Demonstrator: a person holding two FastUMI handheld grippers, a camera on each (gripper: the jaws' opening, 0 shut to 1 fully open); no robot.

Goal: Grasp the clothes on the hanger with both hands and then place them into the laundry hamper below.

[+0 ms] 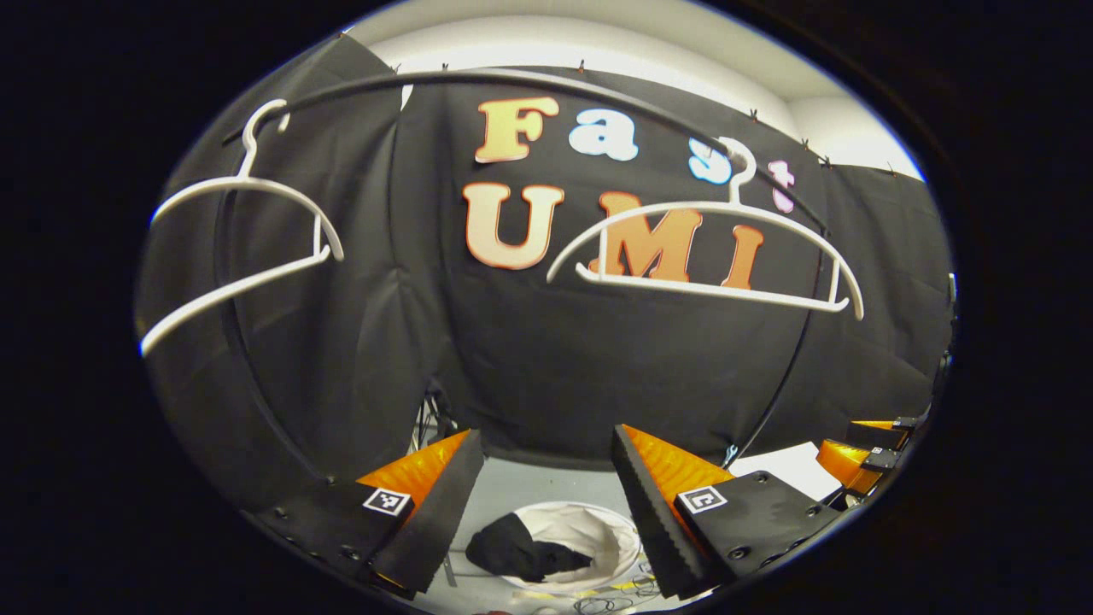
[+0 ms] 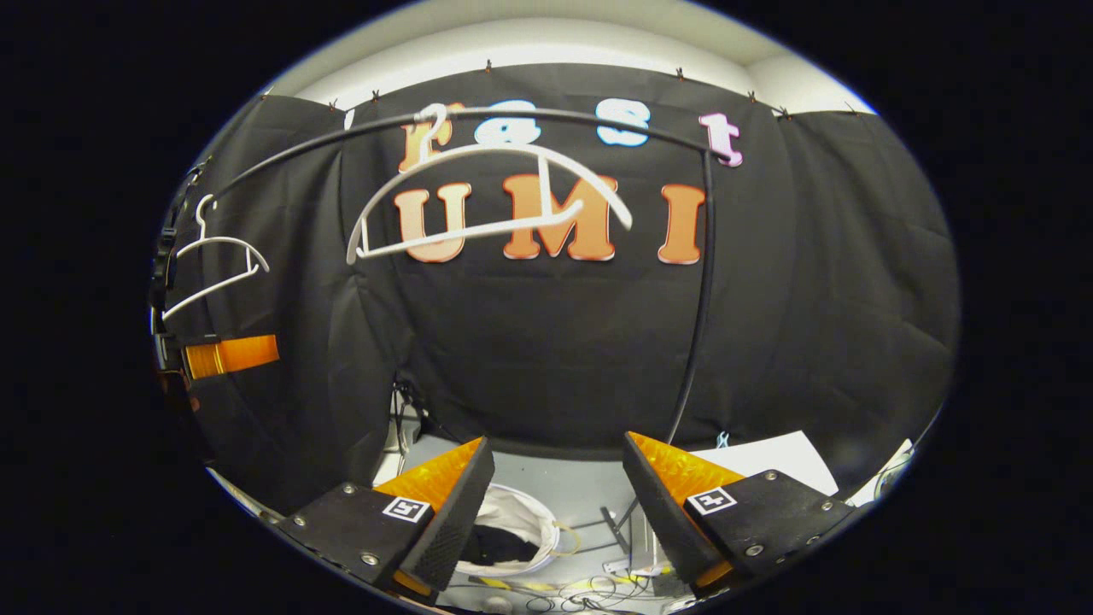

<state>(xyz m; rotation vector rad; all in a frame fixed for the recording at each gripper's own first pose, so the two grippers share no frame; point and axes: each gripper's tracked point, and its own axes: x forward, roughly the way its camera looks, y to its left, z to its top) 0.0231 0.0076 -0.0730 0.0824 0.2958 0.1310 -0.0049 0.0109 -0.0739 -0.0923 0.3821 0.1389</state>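
Both hangers hang bare, so the drop looks done: the dark clothes (image 1: 525,551) lie inside the white laundry hamper (image 1: 610,534) at the bottom centre. The left gripper (image 1: 546,453) and right gripper (image 2: 555,461) gape empty; best lift clear without snagging the rim.

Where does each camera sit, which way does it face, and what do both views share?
Left gripper view: rides the left gripper, facing the booth wall and two white plastic hangers on a black rail; its jaws stand open.
Right gripper view: rides the right gripper, facing likewise; jaws open.
Shared: the hangers, and the white round hamper holding dark clothes.
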